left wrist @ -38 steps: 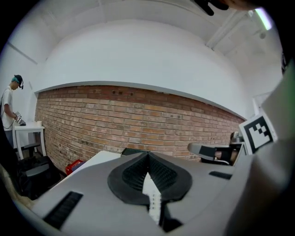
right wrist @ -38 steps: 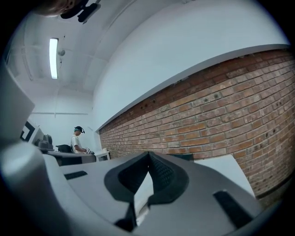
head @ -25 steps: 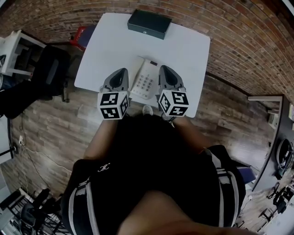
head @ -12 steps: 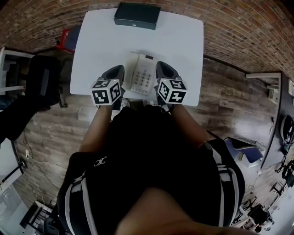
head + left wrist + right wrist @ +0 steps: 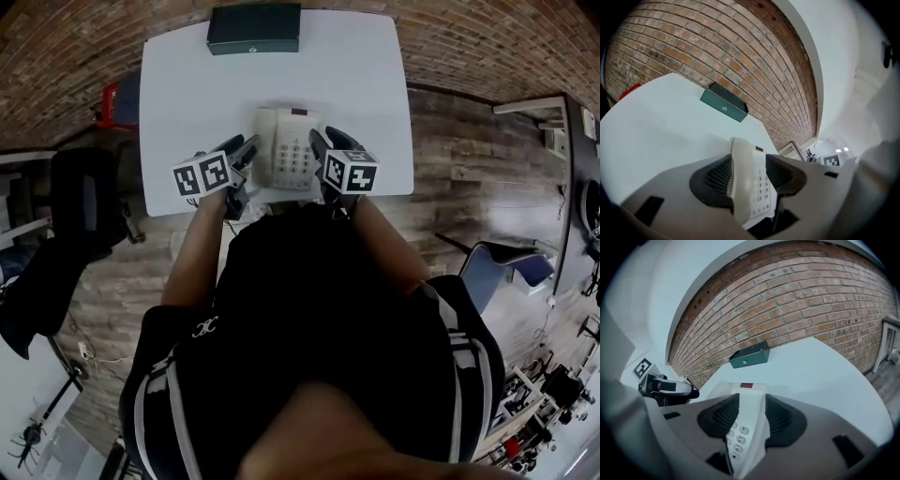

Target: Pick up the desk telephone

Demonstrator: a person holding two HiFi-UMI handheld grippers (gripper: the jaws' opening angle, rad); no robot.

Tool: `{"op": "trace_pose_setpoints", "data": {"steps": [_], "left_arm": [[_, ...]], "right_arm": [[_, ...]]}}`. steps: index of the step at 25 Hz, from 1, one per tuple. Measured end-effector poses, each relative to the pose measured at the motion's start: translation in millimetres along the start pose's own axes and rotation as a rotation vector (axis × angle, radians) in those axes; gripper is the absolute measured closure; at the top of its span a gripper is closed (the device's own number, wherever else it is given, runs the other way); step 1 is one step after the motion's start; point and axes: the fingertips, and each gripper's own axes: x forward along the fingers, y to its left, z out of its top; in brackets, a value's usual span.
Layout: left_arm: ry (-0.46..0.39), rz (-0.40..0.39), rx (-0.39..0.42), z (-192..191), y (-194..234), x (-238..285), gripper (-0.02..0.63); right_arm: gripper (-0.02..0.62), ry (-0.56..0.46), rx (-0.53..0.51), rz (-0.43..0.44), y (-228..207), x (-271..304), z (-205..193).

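A cream desk telephone [image 5: 289, 150] lies on the white table [image 5: 187, 103], handset on its left, keypad in the middle. My left gripper [image 5: 246, 150] sits at the phone's left side. In the left gripper view its jaws [image 5: 749, 174] are opening, and the handset side of the telephone [image 5: 743, 187] lies between them. My right gripper [image 5: 319, 145] is at the phone's right side. Its jaws [image 5: 749, 416] are opening too, astride the right edge of the telephone [image 5: 745, 427] by the keypad.
A dark green box [image 5: 253, 28] stands at the table's far edge against the brick wall. A black chair [image 5: 80, 202] and a red object [image 5: 111, 101] are left of the table; another chair [image 5: 506, 267] is on the right.
Both grippers have come down from above the phone to table level, one at each side of it. The left gripper has rolled.
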Motion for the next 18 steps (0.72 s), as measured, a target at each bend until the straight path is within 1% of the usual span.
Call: {"op": "trace_pose_setpoints", "data": {"steps": [2, 4, 6, 8, 13, 16, 18], "left_arm": [[0.026, -0.019, 0.035, -2, 4, 7, 0.371], [0.066, -0.065, 0.064, -7, 4, 14, 0.34], [0.122, -0.131, 0.064, -15, 1, 22, 0.31], [0.177, -0.176, 0.046, -23, 3, 29, 0.305], [0.259, -0.178, 0.05, -35, 15, 41, 0.307], [0.298, -0.19, 0.028, -45, 18, 47, 0.306], [0.309, -0.195, 0.007, -49, 22, 49, 0.304]], "right_arm": [[0.425, 0.022, 0.044, 0.014, -1, 4, -4], [0.402, 0.048, 0.09, 0.026, -4, 7, -9], [0.396, 0.076, 0.125, 0.032, -9, 10, -16], [0.396, 0.098, 0.149, 0.034, -12, 14, -23], [0.396, 0.139, 0.197, 0.068, -9, 24, -35], [0.396, 0.152, 0.258, 0.082, -10, 27, -42], [0.396, 0.15, 0.291, 0.096, -9, 29, -42]]}}
